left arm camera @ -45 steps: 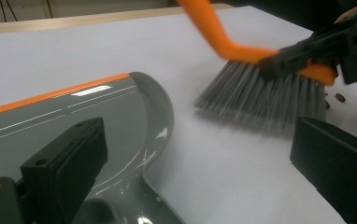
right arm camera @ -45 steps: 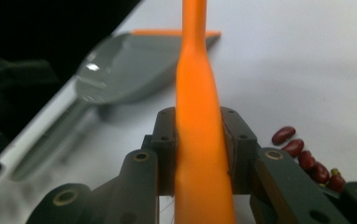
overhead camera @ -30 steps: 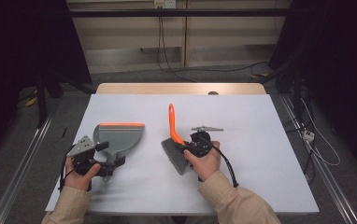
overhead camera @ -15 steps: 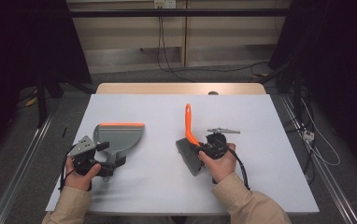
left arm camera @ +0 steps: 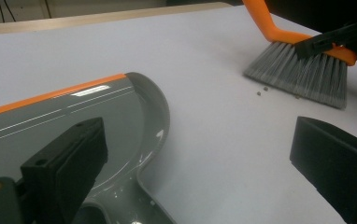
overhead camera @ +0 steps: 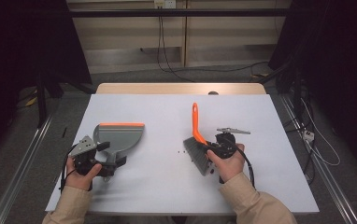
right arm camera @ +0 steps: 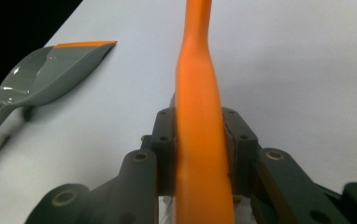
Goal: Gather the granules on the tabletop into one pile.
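A grey dustpan [overhead camera: 120, 137] with an orange lip lies flat at the table's left, also seen in the left gripper view [left arm camera: 74, 121] and in the right gripper view [right arm camera: 50, 74]. My left gripper [overhead camera: 111, 154] sits at its handle. Its jaws stand wide apart [left arm camera: 200, 149], and the handle lies low between them, near the left jaw. A hand brush [overhead camera: 196, 122] with an orange handle and grey bristles [left arm camera: 303, 70] stands right of centre, bristles on the table. My right gripper [overhead camera: 209, 147] is shut on the orange handle [right arm camera: 197, 93]. A few dark crumbs [overhead camera: 181, 151] lie left of the bristles.
The white table [overhead camera: 158, 112] has a wooden strip along its far edge [overhead camera: 181, 88]. Black cables run over the floor behind and to the right. Bare tabletop separates the dustpan from the brush.
My right gripper has carried the brush to the right, away from the dustpan, leaving the crumbs uncovered. The left gripper and the dustpan have stayed put.
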`<state>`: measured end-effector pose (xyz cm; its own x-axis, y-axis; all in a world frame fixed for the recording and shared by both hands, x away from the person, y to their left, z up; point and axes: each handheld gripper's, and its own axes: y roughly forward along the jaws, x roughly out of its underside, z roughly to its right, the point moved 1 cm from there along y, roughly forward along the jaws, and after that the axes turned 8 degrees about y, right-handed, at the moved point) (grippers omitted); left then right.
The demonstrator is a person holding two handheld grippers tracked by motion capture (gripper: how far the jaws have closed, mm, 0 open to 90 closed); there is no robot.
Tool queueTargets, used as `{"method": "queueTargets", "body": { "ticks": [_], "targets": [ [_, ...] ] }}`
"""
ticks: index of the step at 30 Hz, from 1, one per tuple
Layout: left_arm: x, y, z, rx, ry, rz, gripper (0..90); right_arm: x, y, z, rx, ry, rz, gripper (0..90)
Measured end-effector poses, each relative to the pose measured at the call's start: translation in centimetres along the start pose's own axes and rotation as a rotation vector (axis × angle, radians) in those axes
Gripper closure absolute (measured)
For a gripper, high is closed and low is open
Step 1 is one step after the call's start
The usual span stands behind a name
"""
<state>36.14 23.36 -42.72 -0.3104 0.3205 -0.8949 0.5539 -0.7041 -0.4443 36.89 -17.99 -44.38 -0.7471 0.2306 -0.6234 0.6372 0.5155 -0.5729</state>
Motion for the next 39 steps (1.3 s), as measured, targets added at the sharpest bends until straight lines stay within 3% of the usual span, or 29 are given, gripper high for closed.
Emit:
{"method": "queueTargets", "body": {
  "ticks": [4,9,15,18,27,39],
  "targets": [
    [0.0,0.1,-0.1,0.001,-0.001,-0.004,4.0,-0.3,-0.1,-0.5,-0.034,0.012,0.019,70.8],
    [0.0,0.1,-0.1,0.003,-0.001,-0.005,4.0,-0.7,0.8,-2.3,-0.09,0.004,0.021,70.9],
    [0.1,0.0,-0.2,0.004,-0.009,0.0,4.0,-0.3,3.3,-4.6,-0.126,-0.006,-0.016,70.9],
    [0.1,0.0,-0.2,0.005,-0.008,-0.001,4.0,0.3,4.4,-4.9,-0.109,-0.022,-0.052,70.9],
    [0.0,-0.1,-0.1,0.004,-0.008,0.005,4.0,-0.2,3.3,-2.9,-0.027,-0.056,-0.045,70.5],
    [0.0,0.0,0.0,0.003,-0.006,0.004,4.0,-0.5,1.5,-1.0,0.002,-0.036,-0.021,70.5]
  ]
}}
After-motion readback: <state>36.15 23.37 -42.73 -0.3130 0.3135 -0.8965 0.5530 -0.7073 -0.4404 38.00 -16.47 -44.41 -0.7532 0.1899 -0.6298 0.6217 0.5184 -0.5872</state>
